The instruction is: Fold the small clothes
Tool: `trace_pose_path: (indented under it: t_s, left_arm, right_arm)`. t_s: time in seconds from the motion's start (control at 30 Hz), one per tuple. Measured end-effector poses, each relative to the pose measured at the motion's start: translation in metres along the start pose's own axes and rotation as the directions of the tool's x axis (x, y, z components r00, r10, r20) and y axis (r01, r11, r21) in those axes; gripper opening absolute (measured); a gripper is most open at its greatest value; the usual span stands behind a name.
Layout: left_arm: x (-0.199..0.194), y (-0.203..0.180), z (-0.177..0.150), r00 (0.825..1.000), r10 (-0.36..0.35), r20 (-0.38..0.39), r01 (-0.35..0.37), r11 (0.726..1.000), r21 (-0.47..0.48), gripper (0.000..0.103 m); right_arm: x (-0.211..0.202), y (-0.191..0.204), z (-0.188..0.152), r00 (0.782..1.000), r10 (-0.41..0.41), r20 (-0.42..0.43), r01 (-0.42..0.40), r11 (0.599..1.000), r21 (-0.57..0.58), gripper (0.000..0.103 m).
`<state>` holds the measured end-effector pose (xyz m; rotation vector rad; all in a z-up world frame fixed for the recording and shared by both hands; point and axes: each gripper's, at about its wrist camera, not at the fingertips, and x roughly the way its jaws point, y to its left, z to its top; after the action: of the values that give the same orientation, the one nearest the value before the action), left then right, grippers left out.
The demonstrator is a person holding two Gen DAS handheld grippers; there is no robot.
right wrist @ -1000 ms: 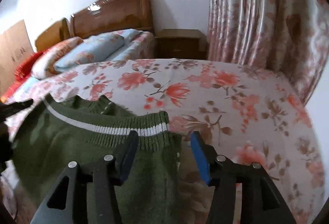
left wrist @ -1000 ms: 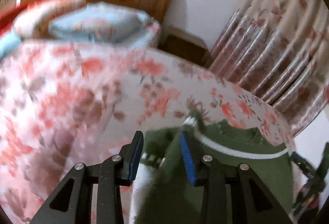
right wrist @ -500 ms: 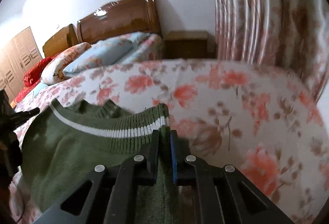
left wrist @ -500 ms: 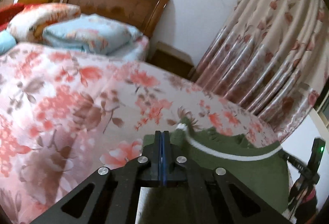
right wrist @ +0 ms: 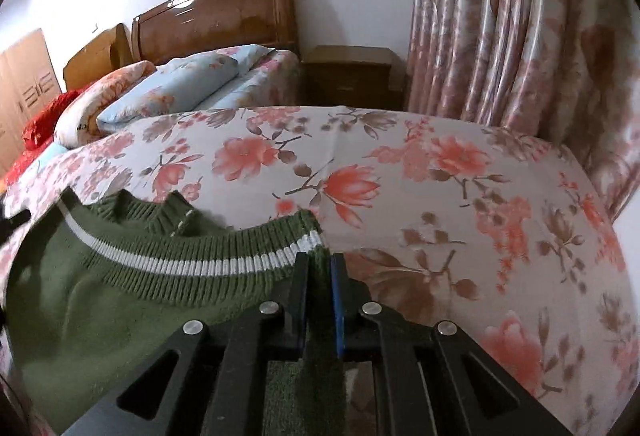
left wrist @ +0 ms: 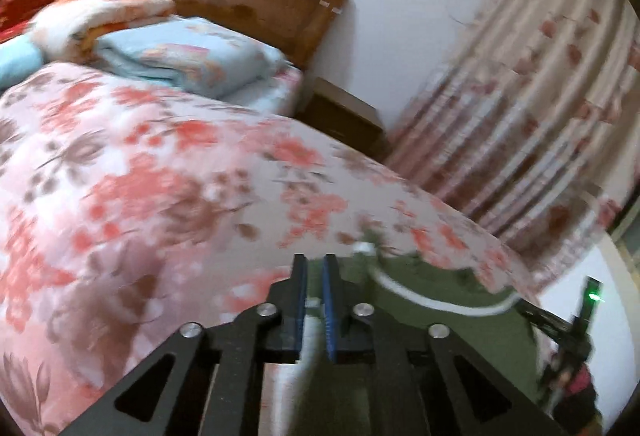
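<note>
While angled downward, both grippers (left wrist: 314, 268) (right wrist: 319, 268) pinch the green sweater (right wrist: 120, 300).

I see one garment: a dark green knitted sweater (right wrist: 100, 300) with a ribbed hem band carrying a single white stripe. It lies spread on the bed, hem edge farthest from me, stretched between the two sets of fingers. Its right hem corner sits pinched between the right fingers (right wrist: 301, 288), the fabric running back under them. In the left view, blurred, the sweater (left wrist: 440, 328) extends rightward from the left fingers (left wrist: 330, 300), with pale material between them.
</note>
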<state>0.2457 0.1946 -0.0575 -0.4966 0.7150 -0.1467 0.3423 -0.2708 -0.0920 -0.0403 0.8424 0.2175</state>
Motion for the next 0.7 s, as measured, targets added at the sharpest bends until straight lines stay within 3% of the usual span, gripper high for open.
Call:
trace_pose_path:
  t_s: [0.03,0.1,0.13,0.2,0.23,0.3,0.4,0.47,0.57,0.7]
  left_arm:
    - [0.004,-0.006,0.004,1.0,-0.012,-0.024,0.012,1.0,0.024,0.023]
    - [0.021,-0.022,0.01,0.993,-0.015,-0.116,0.025,0.996,0.086,0.029]
    - [0.032,-0.031,0.012,0.987,0.012,-0.162,0.009,0.992,0.125,0.029]
    - [0.052,-0.042,0.011,0.971,0.133,-0.196,-0.092,0.974,0.205,0.029]
    - [0.063,-0.045,0.009,0.962,0.179,-0.204,-0.13,0.963,0.235,0.024]
    - [0.069,-0.048,0.004,0.965,0.177,-0.191,-0.126,0.959,0.255,0.009]
    - [0.038,-0.053,0.002,0.992,0.117,-0.047,-0.102,0.963,0.25,0.009]
    - [0.024,-0.049,0.006,0.995,0.097,0.003,-0.096,0.979,0.18,0.009]
    - [0.038,-0.041,0.004,0.99,0.135,-0.031,-0.128,0.979,0.16,0.009]
    - [0.063,-0.035,0.002,0.978,0.164,-0.127,-0.145,0.979,0.145,0.012]
  right_arm:
    - [0.002,0.001,-0.001,1.0,-0.009,-0.006,0.009,1.0,-0.012,0.103]
    - [0.006,0.003,-0.002,1.0,-0.018,-0.017,0.018,1.0,-0.014,0.103]
    - [0.006,0.003,-0.002,1.0,-0.022,-0.015,0.022,1.0,-0.011,0.103]
    - [0.005,0.004,-0.005,1.0,-0.021,-0.007,0.02,1.0,-0.009,0.103]
    - [0.003,0.002,-0.006,1.0,-0.014,-0.004,0.014,1.0,0.0,0.103]
    - [0.006,0.001,-0.007,1.0,-0.005,0.002,0.005,1.0,0.018,0.103]
    - [0.003,-0.001,-0.009,1.0,-0.004,0.023,0.003,0.999,0.034,0.103]
    - [-0.007,-0.003,-0.01,0.997,-0.009,0.072,0.006,0.999,0.042,0.103]
    - [-0.011,-0.012,-0.011,0.994,-0.055,0.096,0.045,0.994,0.098,0.103]
    - [-0.001,-0.029,-0.013,0.998,-0.033,0.045,0.025,0.985,0.173,0.103]
